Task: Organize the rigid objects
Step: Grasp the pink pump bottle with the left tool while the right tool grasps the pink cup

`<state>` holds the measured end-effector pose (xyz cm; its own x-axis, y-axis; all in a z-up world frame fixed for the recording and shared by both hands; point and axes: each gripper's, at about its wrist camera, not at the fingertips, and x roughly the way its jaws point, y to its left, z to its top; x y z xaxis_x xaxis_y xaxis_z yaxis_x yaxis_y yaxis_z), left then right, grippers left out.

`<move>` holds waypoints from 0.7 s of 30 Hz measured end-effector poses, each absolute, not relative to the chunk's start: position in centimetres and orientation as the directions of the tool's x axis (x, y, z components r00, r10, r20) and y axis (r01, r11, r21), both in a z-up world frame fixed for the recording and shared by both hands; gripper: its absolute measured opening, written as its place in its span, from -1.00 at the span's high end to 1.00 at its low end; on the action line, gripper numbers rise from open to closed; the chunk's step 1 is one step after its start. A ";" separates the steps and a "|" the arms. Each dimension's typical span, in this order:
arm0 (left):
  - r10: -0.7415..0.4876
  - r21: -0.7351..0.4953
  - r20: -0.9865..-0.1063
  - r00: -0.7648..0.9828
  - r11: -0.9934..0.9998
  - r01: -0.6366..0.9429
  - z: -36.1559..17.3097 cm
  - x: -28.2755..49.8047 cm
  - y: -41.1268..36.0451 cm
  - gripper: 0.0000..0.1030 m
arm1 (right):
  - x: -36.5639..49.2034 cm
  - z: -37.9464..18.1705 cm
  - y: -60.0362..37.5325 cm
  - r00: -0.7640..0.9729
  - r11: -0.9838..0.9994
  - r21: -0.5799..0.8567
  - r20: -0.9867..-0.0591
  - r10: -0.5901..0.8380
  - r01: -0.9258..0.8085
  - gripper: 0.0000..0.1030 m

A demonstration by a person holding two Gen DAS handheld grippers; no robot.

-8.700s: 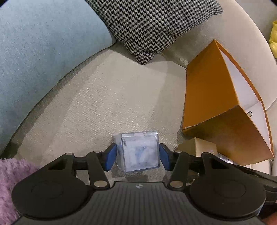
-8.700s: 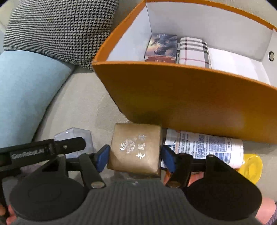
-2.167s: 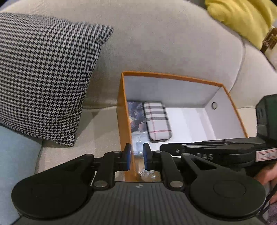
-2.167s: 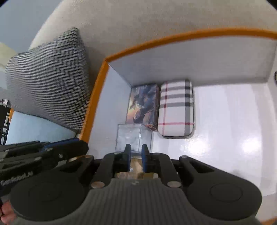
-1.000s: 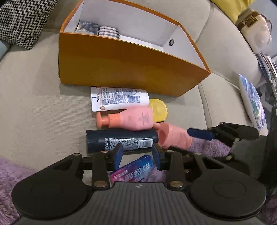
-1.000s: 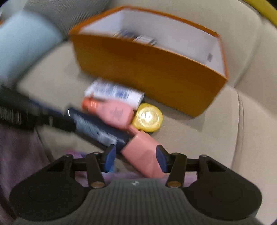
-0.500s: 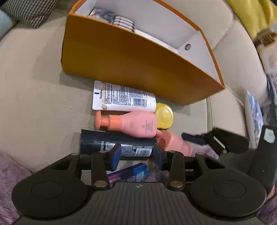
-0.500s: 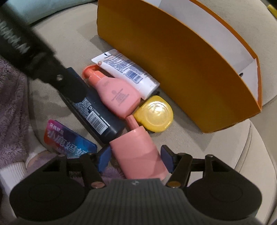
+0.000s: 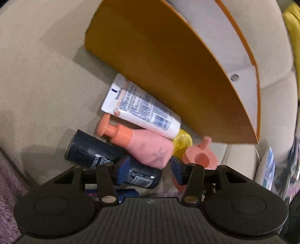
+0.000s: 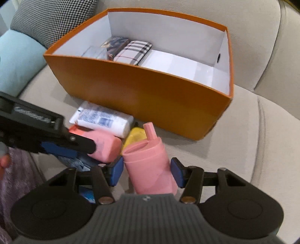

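Straddling a pink plastic spouted bottle [image 10: 150, 165], the right gripper [image 10: 146, 171] stands wide, pads not visibly touching; the left gripper [image 9: 149, 169], also wide, hovers over a dark cylindrical can [image 9: 110, 155]. An orange cardboard box [image 10: 142, 90] waits at twelve o'clock. Closing off-centre could roll either. Bottle bases are hidden.

I am in a home: a soft beige sofa [image 10: 262, 131] fills the frame, with pillows [image 10: 46, 16] at upper left.
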<state>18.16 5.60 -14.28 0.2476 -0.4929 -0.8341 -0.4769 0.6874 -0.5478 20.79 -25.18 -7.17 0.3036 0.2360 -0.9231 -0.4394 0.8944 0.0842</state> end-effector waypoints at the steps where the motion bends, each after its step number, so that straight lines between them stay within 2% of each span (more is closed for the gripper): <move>1: -0.487 -0.546 -0.835 0.257 0.675 -0.496 -14.4 18.1 5.7 -0.14 | 20.7 -7.2 -25.0 0.309 0.893 0.077 -0.922 0.233 -0.443 -0.10; 4: -0.469 -0.534 -0.842 0.268 0.650 -0.540 -14.7 18.4 5.7 -0.16 | 20.6 -7.3 -24.9 0.310 0.889 0.084 -0.919 0.244 -0.449 -0.10; 8: -0.454 -0.508 -0.854 0.254 0.620 -0.599 -15.5 19.2 5.5 -0.30 | 21.0 -7.6 -24.8 0.297 0.886 0.104 -0.919 0.259 -0.453 -0.10; 10: -0.447 -0.501 -0.857 0.256 0.604 -0.621 -16.3 19.3 5.3 -0.46 | 21.2 -7.7 -24.9 0.288 0.885 0.113 -0.920 0.264 -0.451 -0.10; 18: -0.463 -0.541 -0.837 0.292 0.619 -0.569 -16.1 19.2 5.0 -0.13 | 21.1 -8.0 -25.4 0.268 0.890 0.147 -0.921 0.282 -0.433 -0.11; 21: -0.471 -0.554 -0.831 0.295 0.663 -0.502 -15.2 19.1 5.6 0.19 | 21.0 -8.0 -25.5 0.273 0.899 0.156 -0.919 0.284 -0.409 -0.10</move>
